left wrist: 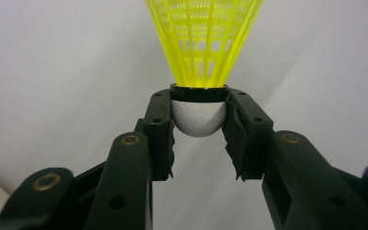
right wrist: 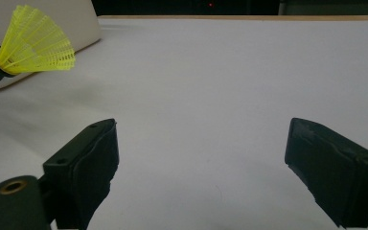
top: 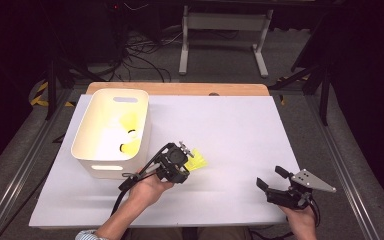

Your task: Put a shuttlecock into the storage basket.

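Left gripper [top: 189, 161] pinches a yellow shuttlecock [top: 197, 161] by its white cork, just off the table.

Its jaws clamp the cork [left wrist: 199, 117] from both sides, the skirt fanning away. The white bin [top: 111, 131], already holding other shuttlecocks [top: 130, 134], sits at about ten o'clock from it; best to carry the shuttlecock clear over the near rim before letting go. The right gripper [top: 272, 178] rests spread and empty on the table [top: 240, 130] at four o'clock.

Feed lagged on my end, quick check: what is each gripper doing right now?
Left gripper: shut on the yellow shuttlecock, clamped at its white cork.
Right gripper: open, nothing between its jaws, above the white table.
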